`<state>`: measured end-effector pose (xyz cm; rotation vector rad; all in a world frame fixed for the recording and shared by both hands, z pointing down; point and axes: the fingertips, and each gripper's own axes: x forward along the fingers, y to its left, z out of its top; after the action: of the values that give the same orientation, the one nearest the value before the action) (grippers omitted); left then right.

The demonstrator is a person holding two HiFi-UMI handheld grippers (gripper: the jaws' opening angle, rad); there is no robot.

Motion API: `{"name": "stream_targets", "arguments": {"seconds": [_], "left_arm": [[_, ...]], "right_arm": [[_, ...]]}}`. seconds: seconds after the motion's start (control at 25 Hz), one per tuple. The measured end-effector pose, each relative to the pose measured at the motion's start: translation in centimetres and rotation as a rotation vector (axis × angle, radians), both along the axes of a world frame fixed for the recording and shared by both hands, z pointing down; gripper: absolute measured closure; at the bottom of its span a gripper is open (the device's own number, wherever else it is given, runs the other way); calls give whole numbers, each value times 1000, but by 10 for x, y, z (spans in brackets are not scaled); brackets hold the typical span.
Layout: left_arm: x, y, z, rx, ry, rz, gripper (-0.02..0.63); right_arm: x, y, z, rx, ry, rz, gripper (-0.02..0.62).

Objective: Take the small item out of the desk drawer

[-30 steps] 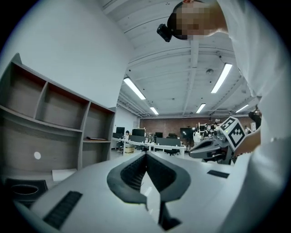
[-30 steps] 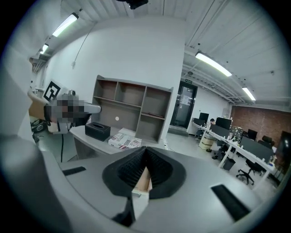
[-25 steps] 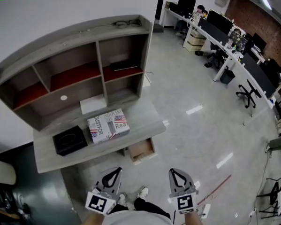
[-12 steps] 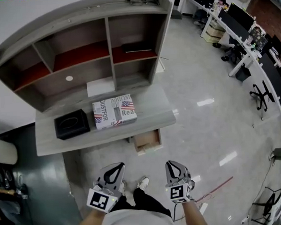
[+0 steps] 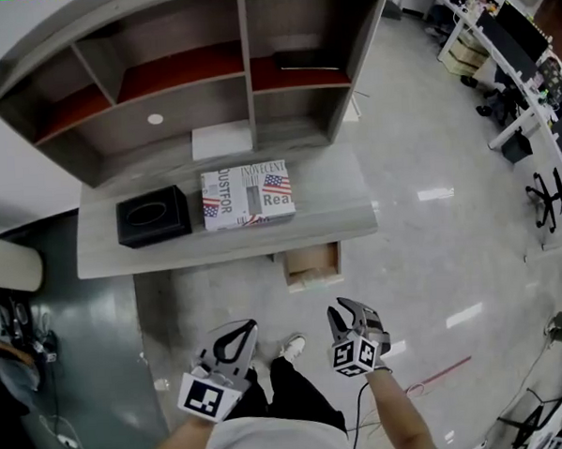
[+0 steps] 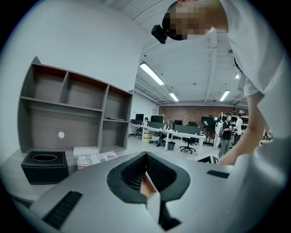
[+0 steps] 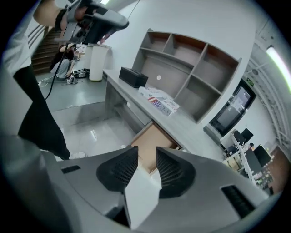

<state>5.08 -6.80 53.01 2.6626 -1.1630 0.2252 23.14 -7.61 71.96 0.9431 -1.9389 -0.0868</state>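
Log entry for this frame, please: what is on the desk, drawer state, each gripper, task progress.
desk: black box and printed box on top, side by side
drawer: open, under the desk; no item visible in the part shown
left gripper: shut, empty, held low
right gripper: fingers opening, nothing between them, aimed at the drawer
progress: drawer not yet reached
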Motion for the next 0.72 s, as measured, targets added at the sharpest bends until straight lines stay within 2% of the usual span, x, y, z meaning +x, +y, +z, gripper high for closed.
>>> {"name": "stream_targets", "arguments": {"seconds": [0.24, 0.52, 0.72], "left_arm": [[-8, 2, 18, -28, -23, -42, 588], [-17, 3, 39, -83, -44, -105, 588], [-23, 4, 51, -105, -64, -140, 588]], "right_arm": [[-5, -13, 79, -100, 106, -71, 455], [0, -20, 156, -243, 206, -122, 390], [-2, -32, 182, -251, 252, -168, 360]]}}
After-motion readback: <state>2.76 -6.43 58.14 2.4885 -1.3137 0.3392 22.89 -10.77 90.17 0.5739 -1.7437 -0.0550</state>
